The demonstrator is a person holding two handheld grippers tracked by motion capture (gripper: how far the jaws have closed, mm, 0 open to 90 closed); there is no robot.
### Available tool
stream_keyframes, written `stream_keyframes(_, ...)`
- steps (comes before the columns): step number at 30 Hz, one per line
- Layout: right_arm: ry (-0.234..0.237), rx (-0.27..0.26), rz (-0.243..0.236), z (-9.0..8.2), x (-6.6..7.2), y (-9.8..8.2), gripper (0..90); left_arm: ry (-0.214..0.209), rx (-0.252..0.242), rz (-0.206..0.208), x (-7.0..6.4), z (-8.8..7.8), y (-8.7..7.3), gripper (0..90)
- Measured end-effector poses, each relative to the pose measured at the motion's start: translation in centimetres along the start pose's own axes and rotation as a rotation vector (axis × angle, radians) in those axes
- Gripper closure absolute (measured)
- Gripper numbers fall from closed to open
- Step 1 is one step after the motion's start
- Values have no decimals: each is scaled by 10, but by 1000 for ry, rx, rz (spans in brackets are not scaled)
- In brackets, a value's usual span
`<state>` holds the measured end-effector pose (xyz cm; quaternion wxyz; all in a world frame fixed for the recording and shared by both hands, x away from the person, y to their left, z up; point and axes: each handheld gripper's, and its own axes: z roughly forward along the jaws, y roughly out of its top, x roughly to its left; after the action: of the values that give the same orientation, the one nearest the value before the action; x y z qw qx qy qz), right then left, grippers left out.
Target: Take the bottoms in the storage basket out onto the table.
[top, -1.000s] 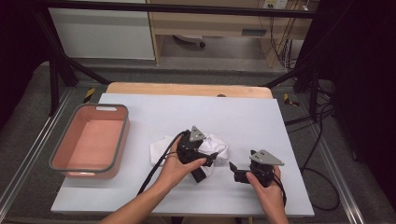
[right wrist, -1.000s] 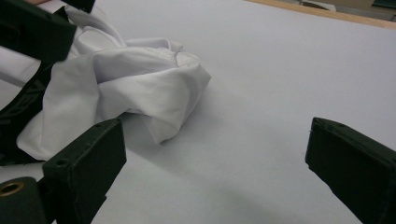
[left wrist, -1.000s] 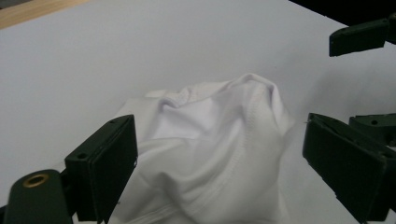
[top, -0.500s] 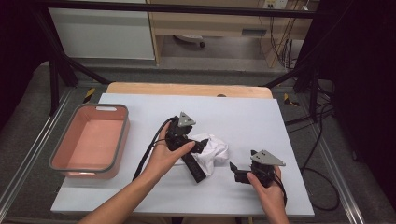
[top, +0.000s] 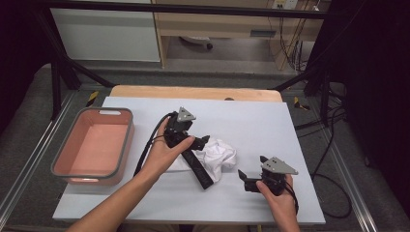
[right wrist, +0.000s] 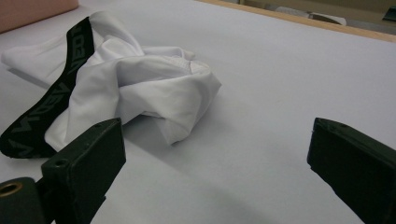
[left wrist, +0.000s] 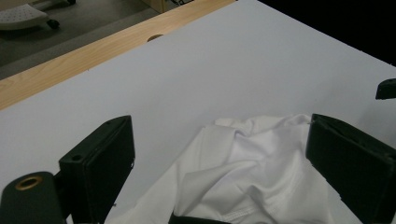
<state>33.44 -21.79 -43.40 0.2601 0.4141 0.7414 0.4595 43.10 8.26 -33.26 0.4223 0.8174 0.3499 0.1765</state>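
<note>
A crumpled white garment [top: 220, 153] with a black waistband [top: 198, 169] lies mid-table. My left gripper [top: 194, 140] hovers at its far-left edge, held by a hand, jaws open. In the left gripper view the white garment [left wrist: 252, 172] bunches low between the wide-open jaws of the left gripper [left wrist: 219, 123], touching neither. My right gripper [top: 244, 180] rests near the front edge, right of the garment, open and pointing left at it. In the right gripper view the garment [right wrist: 140, 79] and waistband [right wrist: 56, 98] lie ahead left, and the right gripper [right wrist: 217, 126] holds nothing.
A pink bin with a grey rim [top: 126, 140] stands at the table's left side. The white tabletop [top: 251, 121] stretches back to a wooden strip [top: 193, 92]. Black cables trail from both grippers. The other gripper's tip [left wrist: 386, 88] pokes in at the right edge.
My left gripper has drawn back and to the left, off the top of the garment to its far-left edge, and the black waistband now lies exposed. The right gripper has stayed put.
</note>
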Motion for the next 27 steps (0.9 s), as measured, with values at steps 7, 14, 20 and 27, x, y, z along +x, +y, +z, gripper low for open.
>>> stream_keyframes(7, -6, 1, 13, -5, 0, -3, 56, 12, -1, 4, 10, -9, 4, 82)
stream_keyframes(14, -7, 0, 11, -3, 0, -2, 53, 37, -12, -13, 23, -21, 7, 80)
stream_keyframes(20, -10, -6, 9, -4, 0, -2, 45, 50, -11, -20, 32, -29, 10, 57)
stream_keyframes(27, -11, -1, 9, -3, 1, -2, 45, 74, -17, -30, 39, -38, 15, 56)
